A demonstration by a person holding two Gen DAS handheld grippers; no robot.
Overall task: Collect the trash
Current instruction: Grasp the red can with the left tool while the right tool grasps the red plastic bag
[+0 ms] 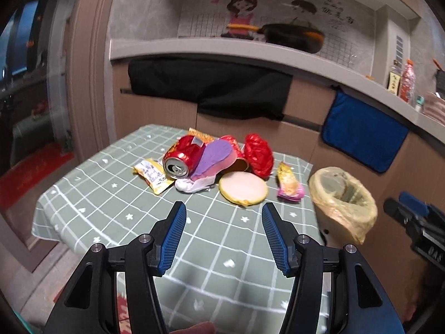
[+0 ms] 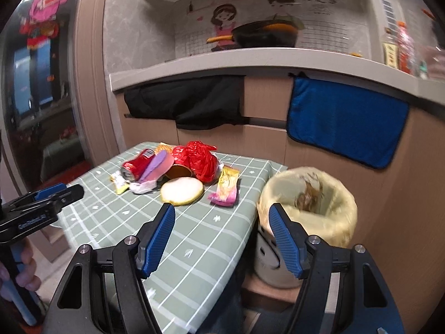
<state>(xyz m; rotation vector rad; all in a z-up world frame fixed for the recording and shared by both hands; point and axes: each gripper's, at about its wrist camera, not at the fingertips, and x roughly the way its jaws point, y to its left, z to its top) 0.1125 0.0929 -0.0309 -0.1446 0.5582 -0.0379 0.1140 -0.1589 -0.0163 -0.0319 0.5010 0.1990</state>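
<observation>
A heap of trash lies on the green checked table (image 1: 116, 211): a crushed red can (image 1: 182, 157), a yellow wrapper (image 1: 151, 175), a purple and pink piece (image 1: 215, 157), a red plastic bag (image 1: 258, 153), a round pale lid (image 1: 243, 189), white tissue (image 1: 194, 185) and a yellow-pink wrapper (image 1: 289, 183). A bin with a yellow liner (image 1: 343, 194) stands off the table's right edge. My left gripper (image 1: 224, 208) is open and empty, short of the lid. My right gripper (image 2: 221, 208) is open and empty over the table's right edge, between the lid (image 2: 182, 190) and the bin (image 2: 308, 203).
A kitchen counter (image 1: 250, 53) runs behind the table with a black pan (image 1: 292, 36) and bottles (image 1: 400, 80). A black cloth (image 1: 211, 86) and a blue towel (image 1: 361, 136) hang on the cabinet fronts. A door frame stands at the left.
</observation>
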